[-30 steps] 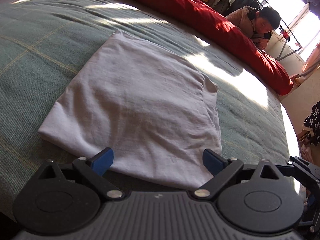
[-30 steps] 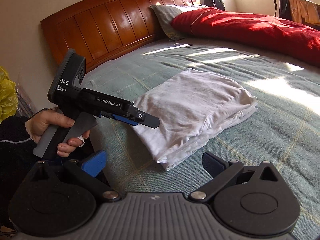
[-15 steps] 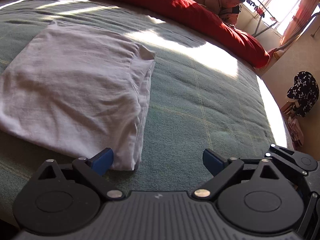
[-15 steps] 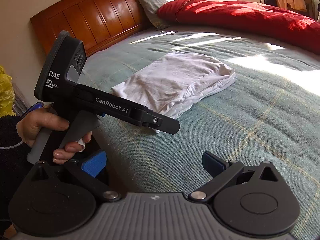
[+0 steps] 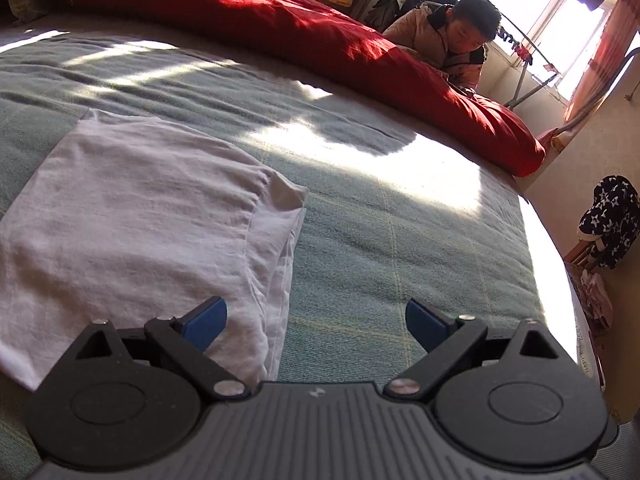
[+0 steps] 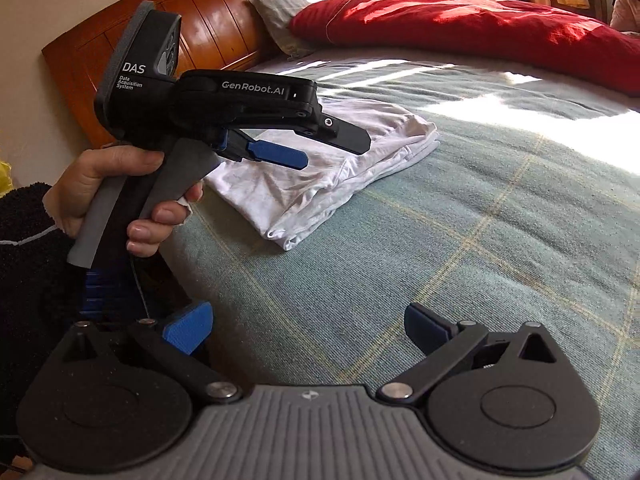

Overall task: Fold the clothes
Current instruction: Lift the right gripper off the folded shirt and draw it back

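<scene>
The folded white shirt (image 5: 132,224) lies flat on the green bed (image 5: 400,248), at ten o'clock from the left tongs (image 5: 316,322), which gape wide and empty above its near corner. The right tongs (image 6: 308,326) are wide too, with the shirt well off at eleven o'clock.

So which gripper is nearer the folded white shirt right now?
Left. The left gripper hangs open over the folded white shirt, at its near corner. The right gripper is open over bare blanket, clear of it.

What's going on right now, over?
Both hand-held grippers open, left, right, holding nothing. Folded white cotton shirt flat on green checked bedspread. Nothing in the way.
</scene>
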The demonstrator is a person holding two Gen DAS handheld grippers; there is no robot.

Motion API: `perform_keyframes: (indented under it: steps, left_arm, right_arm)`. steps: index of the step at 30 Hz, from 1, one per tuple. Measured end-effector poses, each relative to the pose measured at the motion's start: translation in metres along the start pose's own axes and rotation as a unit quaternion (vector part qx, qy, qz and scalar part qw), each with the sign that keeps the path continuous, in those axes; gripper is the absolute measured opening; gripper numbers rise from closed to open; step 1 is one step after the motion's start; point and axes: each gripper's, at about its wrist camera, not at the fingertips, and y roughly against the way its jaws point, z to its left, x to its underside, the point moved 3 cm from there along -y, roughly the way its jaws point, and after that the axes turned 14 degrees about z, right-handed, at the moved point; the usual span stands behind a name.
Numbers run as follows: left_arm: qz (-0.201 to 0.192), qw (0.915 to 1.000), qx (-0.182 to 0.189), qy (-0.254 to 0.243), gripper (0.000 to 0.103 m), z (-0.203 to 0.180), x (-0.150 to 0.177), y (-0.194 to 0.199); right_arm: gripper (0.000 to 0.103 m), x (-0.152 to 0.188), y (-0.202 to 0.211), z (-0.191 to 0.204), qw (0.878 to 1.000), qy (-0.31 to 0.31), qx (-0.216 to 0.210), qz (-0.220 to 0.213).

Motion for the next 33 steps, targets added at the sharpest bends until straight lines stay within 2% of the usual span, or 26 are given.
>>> perform_keyframes:
  steps: [5,14,17,21,24,31,33]
  left_arm:
    - [0.01,0.9994,0.005,0.033,0.096,0.016,-0.005,-0.024]
    - [-0.009,0.9983,0.026,0.051,0.101,0.017,-0.001,-0.02]
    - [-0.01,0.9981,0.049,0.036,0.101,0.003,0.005,-0.012]
    - [0.006,0.998,0.06,0.017,0.101,-0.013,0.019,-0.019]
    - [0.012,0.9987,0.046,0.017,0.101,-0.017,0.027,-0.023]
    - [-0.03,0.999,0.005,-0.032,0.101,-0.045,0.05,0.013]
    - [-0.046,0.9979,-0.021,-0.042,0.101,-0.049,0.06,0.02]
  right_arm:
    - [0.103,0.001,0.001,-0.01,1.0,-0.012,0.002,-0.001]
    - [0.103,0.002,-0.004,-0.025,0.999,-0.038,-0.007,0.001]
    - [0.103,0.002,-0.004,-0.026,0.999,-0.036,-0.007,0.001]
    - [0.103,0.003,-0.002,-0.027,0.999,-0.042,-0.01,0.0]
    - [0.103,0.004,0.0,-0.026,0.999,-0.039,-0.009,-0.002]
    - [0.103,0.008,0.007,-0.03,0.999,-0.042,-0.005,-0.009]
    - [0.103,0.009,0.007,-0.03,0.999,-0.046,-0.006,-0.009]
